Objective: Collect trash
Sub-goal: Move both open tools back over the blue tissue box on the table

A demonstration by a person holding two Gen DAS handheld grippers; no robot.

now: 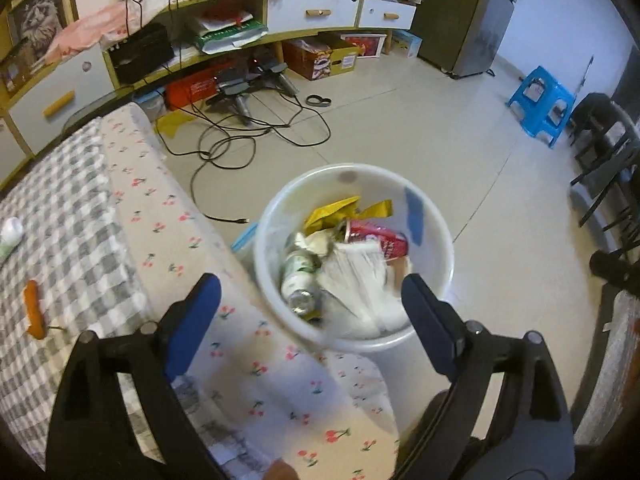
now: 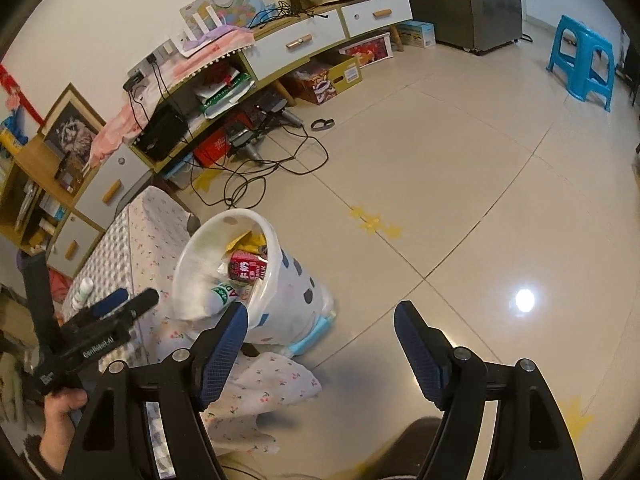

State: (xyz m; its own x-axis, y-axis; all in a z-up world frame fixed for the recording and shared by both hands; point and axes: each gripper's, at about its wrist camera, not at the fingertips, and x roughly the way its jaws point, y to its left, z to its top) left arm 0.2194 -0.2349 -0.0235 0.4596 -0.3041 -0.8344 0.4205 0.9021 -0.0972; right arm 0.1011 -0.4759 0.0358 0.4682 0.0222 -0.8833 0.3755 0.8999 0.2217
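1. On the checked cloth (image 1: 60,208) at the left, an orange scrap (image 1: 34,310) and a small white bottle (image 1: 11,234) are seen lying well apart; both are judged light, the bottle stiff and perhaps slippery, best gripped across its middle.
2. The left gripper (image 1: 312,292) is held with jaws wide and nothing between them, above the bin's near rim.
3. The white bin (image 1: 438,216) stands on the floor beside the covered table, filled with wrappers, a can and a carton.
4. The right gripper (image 2: 320,320) is likewise spread and empty, over bare floor.
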